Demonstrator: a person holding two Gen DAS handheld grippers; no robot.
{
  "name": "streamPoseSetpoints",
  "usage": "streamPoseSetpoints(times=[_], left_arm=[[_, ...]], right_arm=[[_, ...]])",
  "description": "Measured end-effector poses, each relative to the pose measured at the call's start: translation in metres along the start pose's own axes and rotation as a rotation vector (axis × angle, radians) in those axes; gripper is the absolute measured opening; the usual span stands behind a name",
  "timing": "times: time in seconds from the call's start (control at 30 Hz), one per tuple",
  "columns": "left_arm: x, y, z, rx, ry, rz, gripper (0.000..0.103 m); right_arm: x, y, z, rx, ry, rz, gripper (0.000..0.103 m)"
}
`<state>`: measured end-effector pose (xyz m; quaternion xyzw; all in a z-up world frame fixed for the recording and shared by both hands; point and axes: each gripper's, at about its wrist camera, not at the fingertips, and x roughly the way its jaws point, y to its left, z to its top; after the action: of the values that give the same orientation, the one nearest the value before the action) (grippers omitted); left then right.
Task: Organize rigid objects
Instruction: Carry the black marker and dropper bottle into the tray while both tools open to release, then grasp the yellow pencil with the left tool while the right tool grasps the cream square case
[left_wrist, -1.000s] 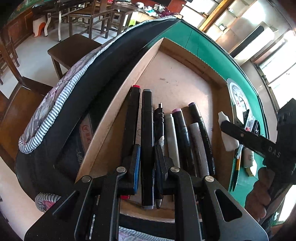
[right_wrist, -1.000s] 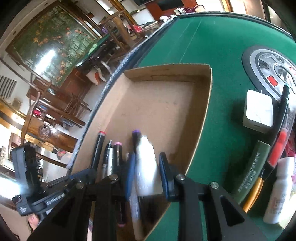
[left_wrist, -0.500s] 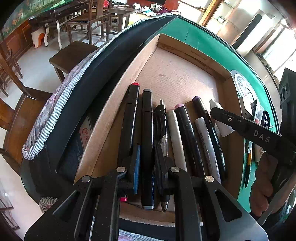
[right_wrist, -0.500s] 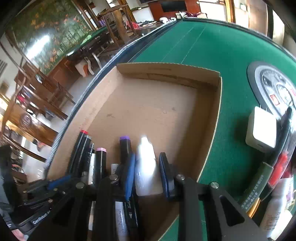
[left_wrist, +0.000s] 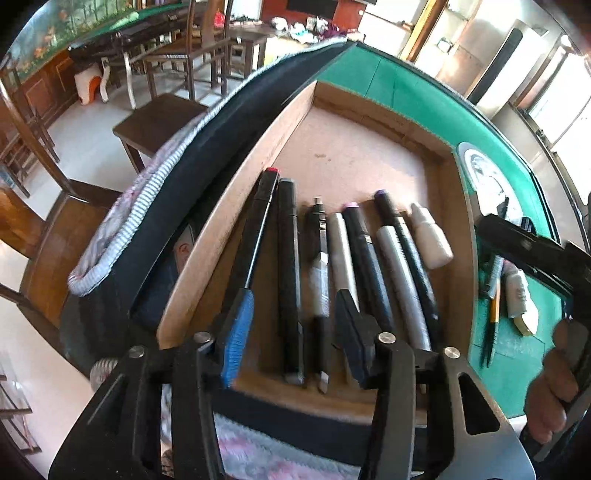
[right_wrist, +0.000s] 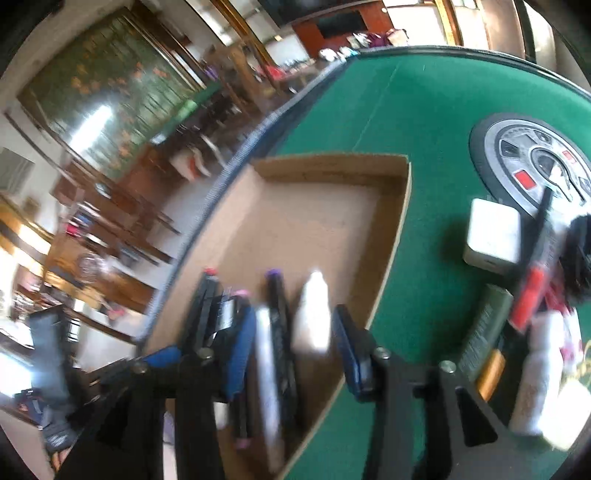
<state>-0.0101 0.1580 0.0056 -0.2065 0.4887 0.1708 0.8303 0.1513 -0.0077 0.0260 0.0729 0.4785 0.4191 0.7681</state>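
Observation:
A shallow cardboard tray (left_wrist: 373, 162) sits on the green table and holds several markers and pens in a row (left_wrist: 288, 266). A small white bottle (left_wrist: 430, 240) lies at the right end of the row, also seen in the right wrist view (right_wrist: 312, 314). My left gripper (left_wrist: 291, 332) is open above the near ends of a black marker and a pen, holding nothing. My right gripper (right_wrist: 295, 350) is open with the white bottle lying loose between its spread jaws in the tray (right_wrist: 321, 210). The right wrist view is motion-blurred.
On the green table (right_wrist: 424, 122) right of the tray lie a white square adapter (right_wrist: 491, 236), a green tube (right_wrist: 484, 332), a red-and-black pen (right_wrist: 532, 291), a white bottle (right_wrist: 535, 373) and a round grey dial (right_wrist: 532, 158). Chairs (left_wrist: 162, 122) stand left of the table.
Both grippers have opened. The left let go of the black marker; the right let go of the white bottle, which now lies in the tray beside the markers. The right gripper pulled back.

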Motion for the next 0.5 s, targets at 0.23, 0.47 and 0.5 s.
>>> streamPoseSetpoints(times=[0.23, 0.47, 0.5], left_arm=[[-0.029, -0.05, -0.028, 0.062, -0.045, -0.089, 0.046], [-0.032, -0.122, -0.062, 0.147, 0.012, -0.232, 0.046], [-0.032, -0.129, -0.066, 0.159, 0.016, -0.238, 0.046]], right_arm=[[-0.076, -0.019, -0.051, -0.012, -0.082, 0.07, 0.054], [-0.123, -0.056, -0.107, 0.04, -0.119, 0.051, 0.055], [-0.127, -0.06, -0.109, 0.048, -0.125, 0.043, 0.056]])
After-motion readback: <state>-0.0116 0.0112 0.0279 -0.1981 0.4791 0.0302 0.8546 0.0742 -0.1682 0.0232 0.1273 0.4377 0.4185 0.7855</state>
